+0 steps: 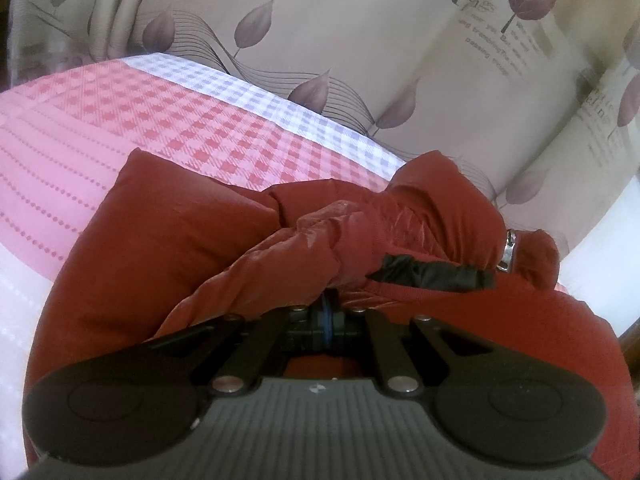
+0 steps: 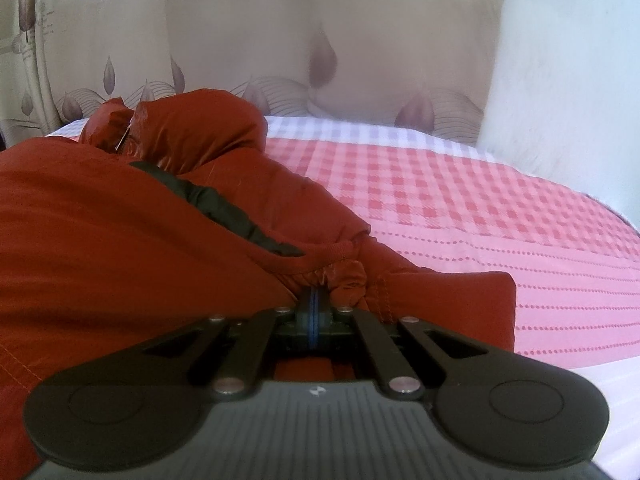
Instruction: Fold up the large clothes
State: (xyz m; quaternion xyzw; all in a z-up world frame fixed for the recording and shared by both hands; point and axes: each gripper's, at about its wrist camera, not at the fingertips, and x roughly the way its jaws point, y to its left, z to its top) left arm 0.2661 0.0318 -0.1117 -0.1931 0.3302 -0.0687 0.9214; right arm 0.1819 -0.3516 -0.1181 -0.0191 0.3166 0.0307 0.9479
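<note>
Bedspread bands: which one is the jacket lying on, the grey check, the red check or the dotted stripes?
The dotted stripes. The jacket covers that near band; red check and grey check lie beyond it.

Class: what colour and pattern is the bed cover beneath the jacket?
Pink-and-white gingham with dotted stripes; the bed cover shows best in the right wrist view.

The red padded jacket is smooth cloth, matt on its broad panels and glossy on the crinkled folds, with a matt black lining and a shiny metal zipper pull. The bedsheet is matt woven cloth; the curtain has a soft sheen.
</note>
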